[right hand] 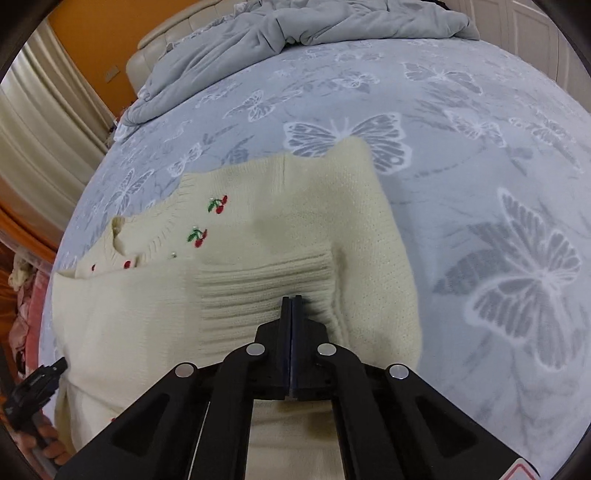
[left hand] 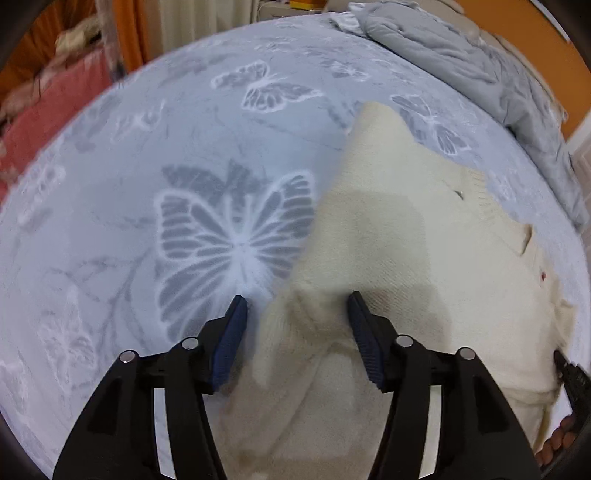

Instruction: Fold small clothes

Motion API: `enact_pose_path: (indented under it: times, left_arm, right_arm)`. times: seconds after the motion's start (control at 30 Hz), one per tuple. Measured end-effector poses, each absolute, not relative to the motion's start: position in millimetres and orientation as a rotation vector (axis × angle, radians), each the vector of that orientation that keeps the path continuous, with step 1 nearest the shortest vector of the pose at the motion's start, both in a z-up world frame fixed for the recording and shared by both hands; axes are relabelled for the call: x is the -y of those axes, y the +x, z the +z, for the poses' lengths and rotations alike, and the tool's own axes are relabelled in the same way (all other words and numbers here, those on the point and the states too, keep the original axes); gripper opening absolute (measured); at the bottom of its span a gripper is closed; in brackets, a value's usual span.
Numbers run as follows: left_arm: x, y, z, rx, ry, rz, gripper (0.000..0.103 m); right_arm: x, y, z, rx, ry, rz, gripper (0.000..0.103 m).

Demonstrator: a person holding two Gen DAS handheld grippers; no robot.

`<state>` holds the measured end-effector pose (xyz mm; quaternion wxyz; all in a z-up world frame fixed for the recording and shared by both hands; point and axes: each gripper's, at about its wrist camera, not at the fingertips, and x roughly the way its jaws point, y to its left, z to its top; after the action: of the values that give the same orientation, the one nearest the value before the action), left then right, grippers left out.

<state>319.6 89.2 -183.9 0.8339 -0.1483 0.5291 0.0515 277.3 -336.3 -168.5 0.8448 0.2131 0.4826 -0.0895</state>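
A cream knit sweater (right hand: pixel 295 221) with small red cherry embroidery lies on the butterfly-print bed sheet (right hand: pixel 480 184), its ribbed cuff (right hand: pixel 266 288) folded across the body. My right gripper (right hand: pixel 291 297) is shut just above that cuff, and no fabric shows between its pads. In the left wrist view the same sweater (left hand: pixel 406 240) fills the right half. My left gripper (left hand: pixel 295 301) stands open over a raised fold of the knit. The fold lies between the blue pads (left hand: pixel 231 332), which do not press it.
A rumpled grey duvet (right hand: pixel 295 26) is heaped at the head of the bed, also seen as the duvet (left hand: pixel 480 74). Pink bedding (left hand: pixel 48 110) lies beyond the sheet's left edge. A hand on the other gripper (right hand: pixel 37 387) shows at the lower left.
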Motion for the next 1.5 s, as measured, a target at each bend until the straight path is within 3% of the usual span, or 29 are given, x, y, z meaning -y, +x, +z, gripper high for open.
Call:
enact_pose_path:
  times: [0.13, 0.2, 0.23, 0.37, 0.5, 0.57, 0.7, 0.77, 0.83, 0.87, 0.9, 0.93, 0.97, 1.17, 1.5]
  left_arm:
    - [-100.0, 302.8, -169.7, -1.104, -0.37, 0.067, 0.056]
    - [-112.7, 278.1, -158.5, -1.105, -0.4, 0.023, 0.058]
    - [-116.0, 267.7, -156.5, -1.116, -0.397, 0.012, 0.059]
    - [-137.7, 191.9, -156.3, -1.197, -0.354, -0.038, 0.063]
    - [-151.8, 115.7, -175.1, -1.312, -0.374, -0.05, 0.065]
    - [-153.0, 87.0, -179.6, -1.321, -0.4, -0.046, 0.066]
    - [-143.7, 64.1, -180.7, -1.312, -0.456, -0.062, 0.076]
    - [-139.3, 62.1, -181.5, -1.293, -0.448, -0.044, 0.075]
    - [-137.3, 64.7, -180.1, -1.293, -0.431, -0.024, 0.064]
    - [-135.3, 65.6, -179.1, -1.295, -0.43, -0.028, 0.05]
    - [-135.6, 67.4, -178.8, -1.302, -0.428, -0.029, 0.036]
    - [-137.7, 70.1, -178.0, -1.306, -0.438, -0.031, 0.027]
    - [-142.3, 73.2, -176.8, -1.315, -0.482, -0.051, 0.01]
    - [-152.2, 63.3, -147.1, -1.261, -0.481, -0.061, 0.008]
    - [-161.3, 27.1, -116.5, -1.238, -0.434, -0.106, 0.008]
  right_arm:
    - [326.4, 226.9, -129.4, -0.963, 0.468, -0.175, 0.018]
    - [324.8, 191.6, -115.8, -0.96, 0.46, -0.179, 0.048]
    - [325.6, 165.0, -110.9, -0.969, 0.459, -0.195, 0.054]
    - [330.6, 68.6, -116.9, -1.083, 0.462, -0.251, 0.062]
    - [326.0, -15.9, -144.8, -1.253, 0.59, -0.262, 0.062]
    - [317.7, -36.8, -152.3, -1.283, 0.63, -0.259, 0.063]
    - [294.3, -50.8, -169.9, -1.315, 0.734, -0.167, 0.068]
    - [281.1, -48.9, -171.6, -1.294, 0.658, -0.184, 0.068]
    - [275.3, -44.7, -171.4, -1.268, 0.641, -0.174, 0.064]
    - [275.0, -43.5, -170.9, -1.255, 0.646, -0.177, 0.047]
    - [275.7, -42.2, -171.5, -1.237, 0.665, -0.164, 0.015]
    - [276.0, -39.6, -172.0, -1.232, 0.69, -0.153, 0.009]
    - [277.5, -41.0, -170.9, -1.216, 0.72, -0.15, 0.008]
    - [274.4, -51.8, -125.7, -1.062, 0.701, -0.124, 0.007]
    - [275.7, -82.6, -95.6, -1.025, 0.636, -0.102, 0.006]
